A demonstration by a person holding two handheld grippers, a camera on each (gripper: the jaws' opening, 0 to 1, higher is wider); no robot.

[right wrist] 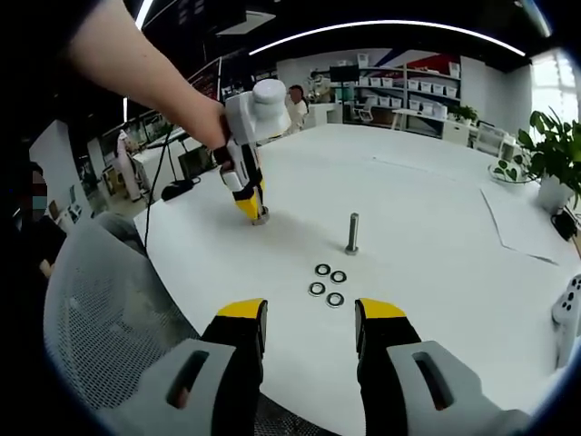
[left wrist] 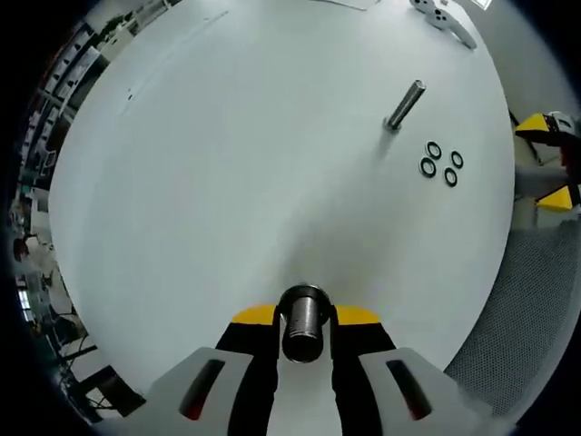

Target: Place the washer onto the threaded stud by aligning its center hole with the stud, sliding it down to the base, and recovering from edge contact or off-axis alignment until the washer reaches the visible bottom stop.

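Left gripper [left wrist: 305,338] is clamped on a metal cylinder [left wrist: 304,322]; right gripper [right wrist: 310,329] hangs apart above four washers [right wrist: 328,283].

The left gripper view looked steeply down, close over the worktop [left wrist: 227,182]; the right gripper view faced level from its near edge. Both shared the stud [left wrist: 405,104] [right wrist: 352,232] and washers [left wrist: 440,164] [right wrist: 328,283].

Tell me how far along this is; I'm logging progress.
Nothing looks done: all four washers lie on the table, and the standing stud is bare. In hand: the left gripper clamps a second stud; the right gripper is open, empty. Left: pick, align and seat a washer.
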